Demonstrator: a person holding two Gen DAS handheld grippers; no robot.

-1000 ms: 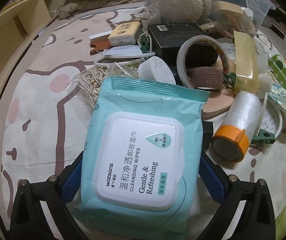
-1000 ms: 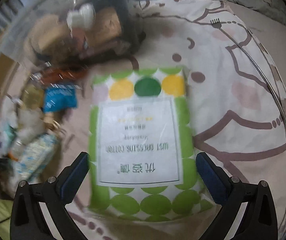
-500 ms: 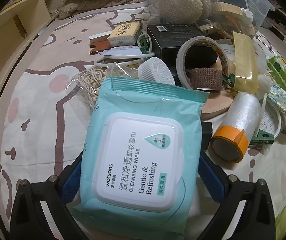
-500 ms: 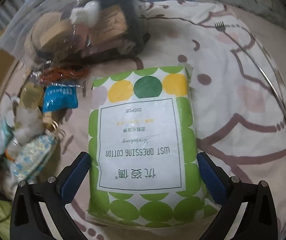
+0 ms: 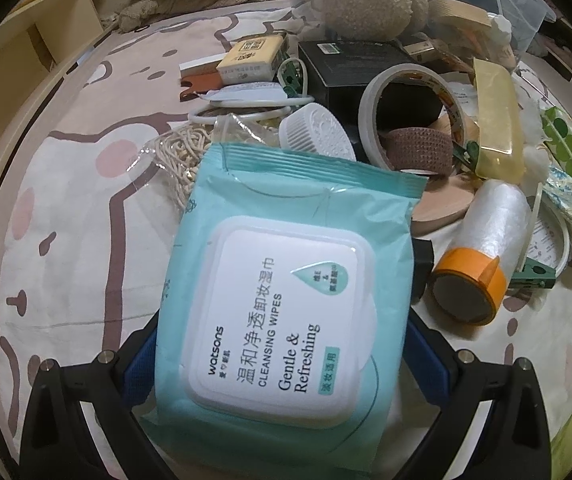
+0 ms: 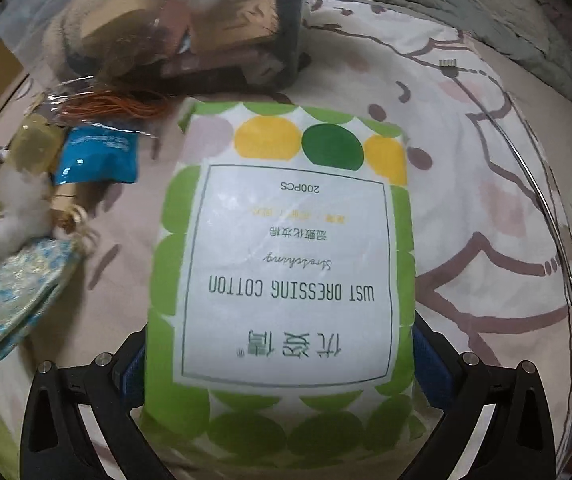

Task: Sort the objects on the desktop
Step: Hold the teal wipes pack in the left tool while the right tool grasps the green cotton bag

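Two at once: gripping wipes (image 5: 286, 300) in the left gripper (image 5: 284, 340) and cotton (image 6: 286, 272) in the right gripper (image 6: 282, 360). Clamping each pack across its short width, jaws pressing in on both side edges near the end closest to the camera. Pointing each long axis straight forward, away from the jaws, so most of each pack is sticking out ahead. Carrying the wipes label-up, its far end overhanging a bag of cord (image 5: 174, 152) and a white ribbed cap (image 5: 317, 136). Hovering, apparently, above the sheet (image 5: 66, 200) rather than resting on it; hard telling for certain.

Facing clutter with the left: an orange-ended roll (image 5: 469, 292) just right of the wipes, a tape ring (image 5: 409, 116) beyond, a clear bin (image 5: 525, 0) far off at upper right. Facing open sheet (image 6: 485, 160) with the right, a blue packet (image 6: 98, 156) and floral pouch (image 6: 18, 292) lying off to the left, the bin (image 6: 166, 20) looming beyond the cotton's far end.

Judging the right hand nearer the bin, with a clear run along the pack's own axis. Not knowing whether the bin is the goal. Needing, probably, to lead with the far end and allow for the overhang when setting either pack down.
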